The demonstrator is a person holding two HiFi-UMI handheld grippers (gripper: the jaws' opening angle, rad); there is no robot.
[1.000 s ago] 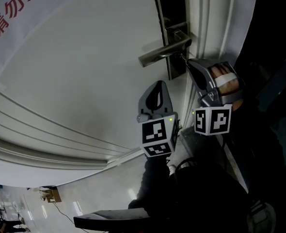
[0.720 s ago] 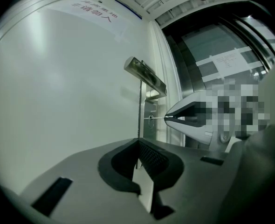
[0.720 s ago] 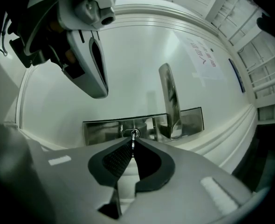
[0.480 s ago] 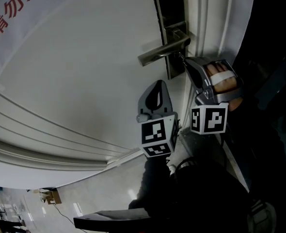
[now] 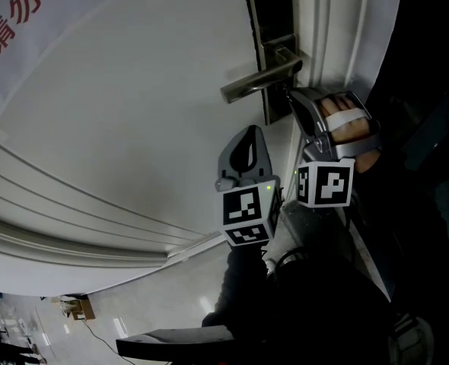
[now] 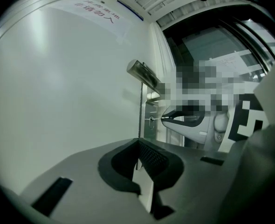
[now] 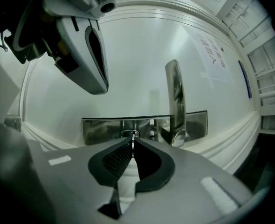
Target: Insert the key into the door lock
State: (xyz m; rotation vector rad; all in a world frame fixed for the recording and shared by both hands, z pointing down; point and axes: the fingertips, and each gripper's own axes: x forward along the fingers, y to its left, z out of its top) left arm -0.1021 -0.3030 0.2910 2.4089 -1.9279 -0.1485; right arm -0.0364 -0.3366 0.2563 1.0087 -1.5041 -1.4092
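A steel lock plate (image 5: 272,21) with a lever handle (image 5: 259,78) is fixed to the white door (image 5: 133,105). My right gripper (image 5: 288,92) is shut on a small metal key (image 7: 133,143), whose tip sits at the round keyhole (image 7: 130,134) on the lock plate (image 7: 100,129), left of the handle (image 7: 175,101). How deep it sits I cannot tell. In the left gripper view the key (image 6: 157,118) meets the keyhole (image 6: 150,121) below the handle (image 6: 144,73). My left gripper (image 5: 243,139) hangs lower down by the door, shut and holding nothing.
The door frame (image 5: 331,29) runs right beside the lock plate. A printed banner (image 5: 19,21) hangs on the door at the upper left. Moulded trim (image 5: 72,219) crosses the lower door. The person's dark sleeves (image 5: 308,295) fill the lower right.
My right gripper has edged slightly left and up toward the lock plate with the key. The left gripper has stayed put.
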